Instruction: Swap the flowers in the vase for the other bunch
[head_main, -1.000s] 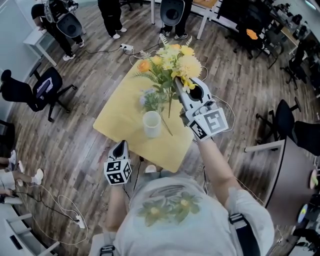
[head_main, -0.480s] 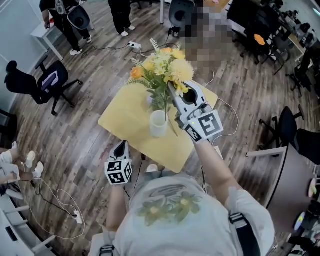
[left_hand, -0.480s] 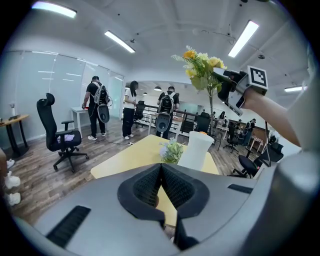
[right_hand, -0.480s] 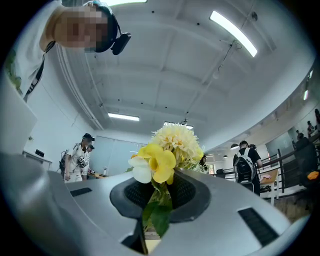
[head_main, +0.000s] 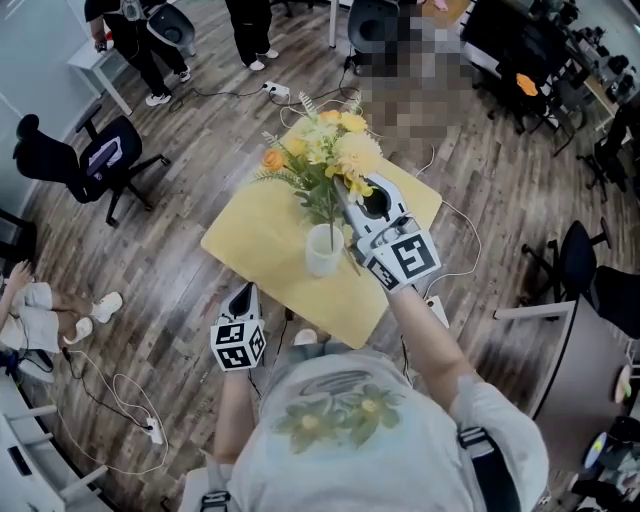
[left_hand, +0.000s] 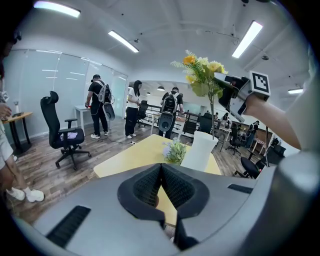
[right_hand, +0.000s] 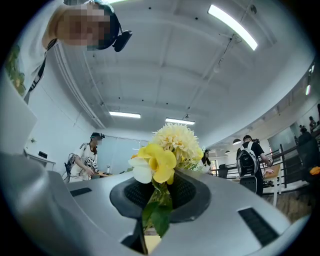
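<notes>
One white vase (head_main: 324, 250) stands on the yellow worktop (head_main: 250, 240), and there are two bunches and two tongs. The right tongs (head_main: 349, 192) pinch the stems of the yellow bunch (head_main: 325, 160) above the vase, with the stem ends reaching its mouth. A second ago those stems slanted past the vase's right side. The small purple bunch (left_hand: 176, 150) lies just beside the vase. The left tongs (head_main: 240, 298), pressed together and empty, hang off the worktop's edge, nearer the person than the vase.
</notes>
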